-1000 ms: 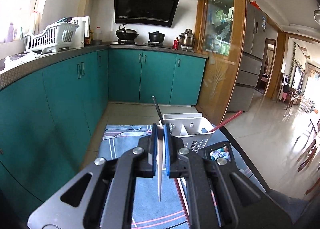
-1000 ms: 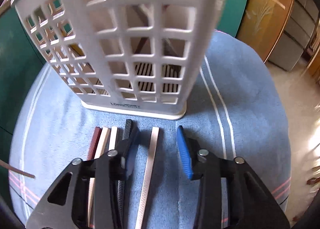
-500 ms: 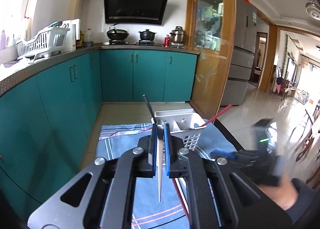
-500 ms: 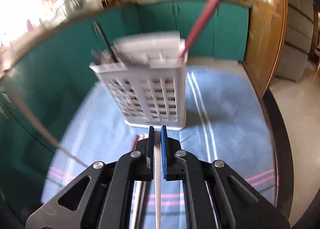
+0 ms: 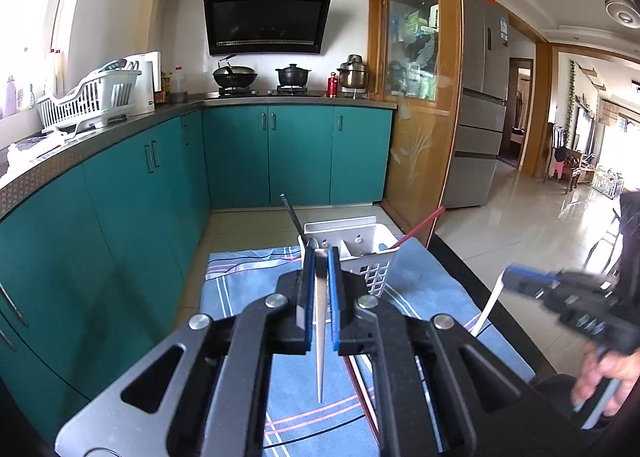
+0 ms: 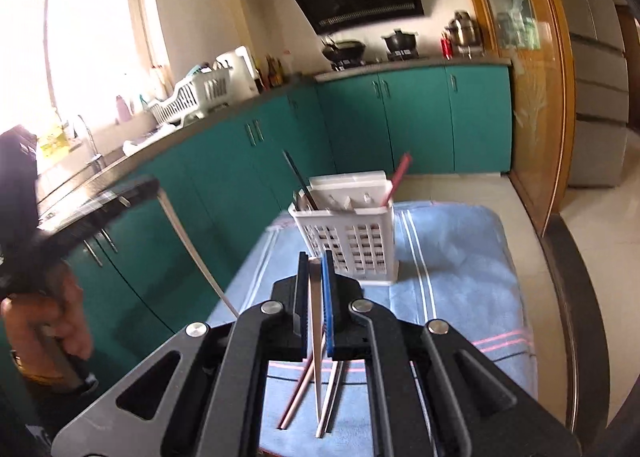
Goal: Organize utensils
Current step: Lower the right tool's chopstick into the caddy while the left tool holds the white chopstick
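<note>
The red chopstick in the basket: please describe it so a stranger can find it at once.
Find the blue striped cloth covering the table. On it stands a white slotted basket. The red chopstick leans out of its right side; the black one leans left.

One holder [image 6: 348, 233], seven chopsticks [image 6: 316, 341], two tools [image 5: 320, 257].
</note>
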